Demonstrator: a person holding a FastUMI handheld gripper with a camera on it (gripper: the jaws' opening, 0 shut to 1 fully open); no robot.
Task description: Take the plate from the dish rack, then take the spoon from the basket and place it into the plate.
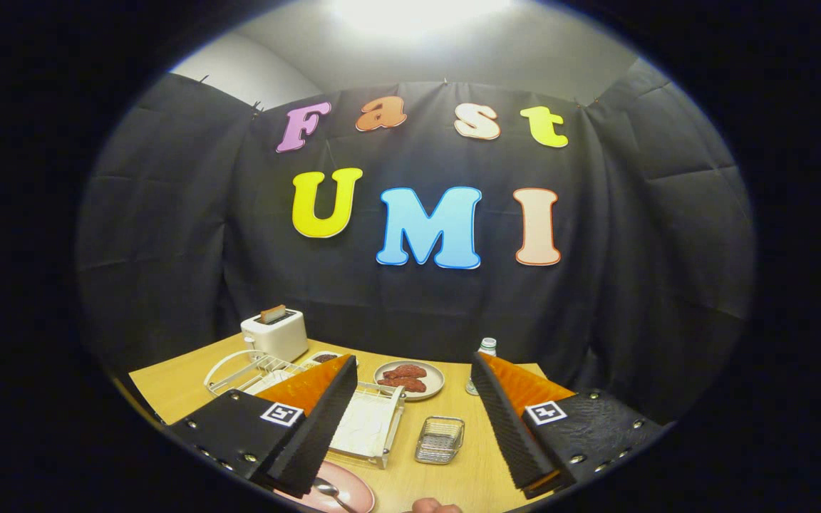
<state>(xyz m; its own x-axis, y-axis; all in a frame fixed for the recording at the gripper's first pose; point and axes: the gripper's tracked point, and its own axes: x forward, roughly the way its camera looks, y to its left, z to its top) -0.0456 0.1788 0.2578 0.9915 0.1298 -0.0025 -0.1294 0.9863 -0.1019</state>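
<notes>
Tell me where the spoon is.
In the gripper view, the spoon lies on the pink plate, beneath the open tool's left finger, near the dish rack.

Rides on the gripper [410, 420], looking forward along its two wide-spread fingers from above the near edge of the wooden table [168, 388]. Faces level toward the black cloth wall [168, 235] past the far edge, taking in the whole tabletop below and pale ceiling above.

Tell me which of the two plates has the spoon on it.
The pink plate under the left finger of the open gripper holds the spoon; the grey plate beyond carries red food.
</notes>
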